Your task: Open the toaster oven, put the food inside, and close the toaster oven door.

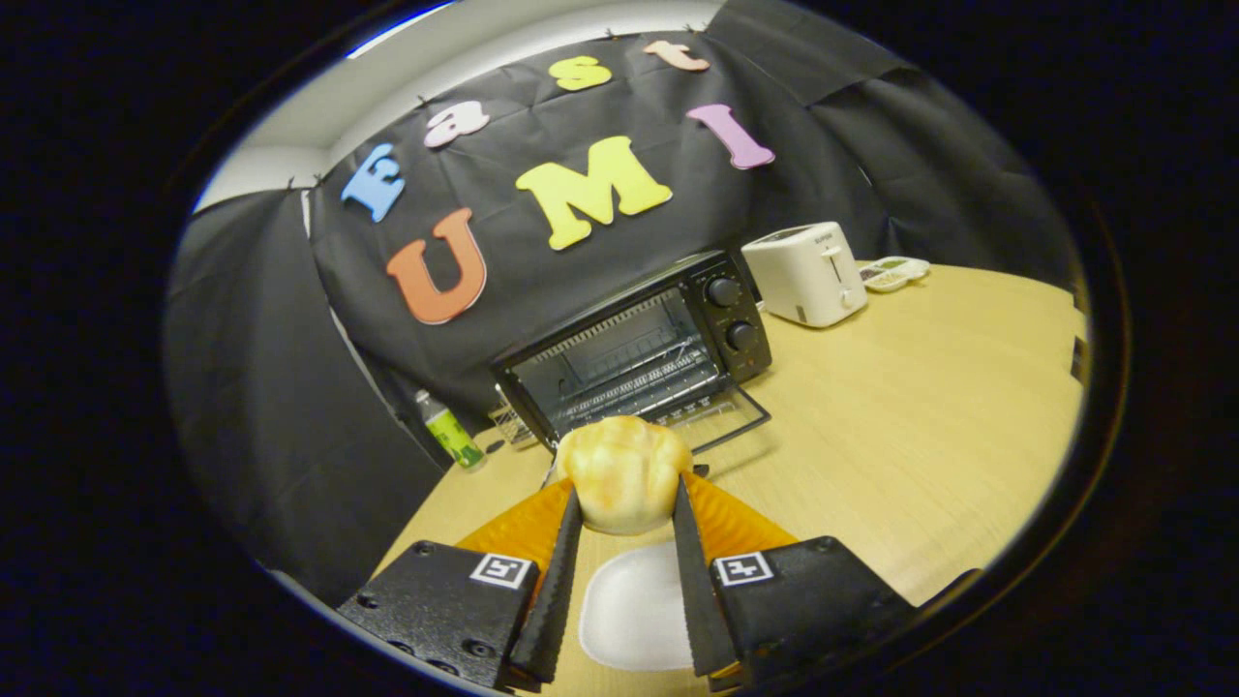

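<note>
The hand-held gripper (627, 503) is clamped on a pale bread roll (624, 471), both fingers pressing its sides, above a white plate (634, 610) partly hidden by the fingers. Just beyond, the toaster oven (639, 353) stands with its door (711, 421) down, the roll covering the door's near left part. Far right on the bench (900, 426) stands a white toaster (805, 274); a green bottle (450, 431) stands left, partly cut off.

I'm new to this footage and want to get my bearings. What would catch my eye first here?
First, the bread roll clamped between the gripper fingers, held above a white plate on the wooden table. Just beyond it stands the black toaster oven, its glass door already folded down and the rack bare. Further back, beside the oven, sits a white toaster.
</note>
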`<state>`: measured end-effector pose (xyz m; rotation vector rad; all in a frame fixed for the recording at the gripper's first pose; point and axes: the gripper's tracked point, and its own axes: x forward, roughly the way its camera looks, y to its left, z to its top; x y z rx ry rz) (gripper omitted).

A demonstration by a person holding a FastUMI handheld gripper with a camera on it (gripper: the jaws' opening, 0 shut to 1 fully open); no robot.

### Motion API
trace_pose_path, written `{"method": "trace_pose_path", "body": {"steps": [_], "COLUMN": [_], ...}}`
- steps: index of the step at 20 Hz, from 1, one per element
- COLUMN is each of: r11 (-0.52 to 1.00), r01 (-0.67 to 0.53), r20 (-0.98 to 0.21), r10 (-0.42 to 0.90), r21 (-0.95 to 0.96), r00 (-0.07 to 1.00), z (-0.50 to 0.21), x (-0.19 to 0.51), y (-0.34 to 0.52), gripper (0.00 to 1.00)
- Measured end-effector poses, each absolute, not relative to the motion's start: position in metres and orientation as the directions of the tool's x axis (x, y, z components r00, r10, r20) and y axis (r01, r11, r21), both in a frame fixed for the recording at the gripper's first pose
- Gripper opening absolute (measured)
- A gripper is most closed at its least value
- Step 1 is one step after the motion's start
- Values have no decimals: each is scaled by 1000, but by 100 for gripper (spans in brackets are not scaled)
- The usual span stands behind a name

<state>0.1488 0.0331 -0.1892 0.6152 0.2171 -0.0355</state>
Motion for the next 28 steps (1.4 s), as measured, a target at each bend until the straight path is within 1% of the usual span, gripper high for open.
{"method": "trace_pose_path", "body": {"steps": [3,6,10,14,18,24,28], "r11": [772,753,688,675,749,773,782], "r01": [117,158,197,247,266,319,343], "r20": [-191,-183,-224,-255,-265,-291,-299], "r10": [7,-51,-51,-88,-125,-181,-210], "r21": [625,639,699,696,606,549,520], "r00": [981,982,973,963,956,939,931], "z": [-169,-164,-175,-186,-191,-196,-205], "x": [189,225,275,318,356,396,407], "y": [33,26,28,18,21,22,25], "gripper": [55,55,55,55,55,55,67]}}
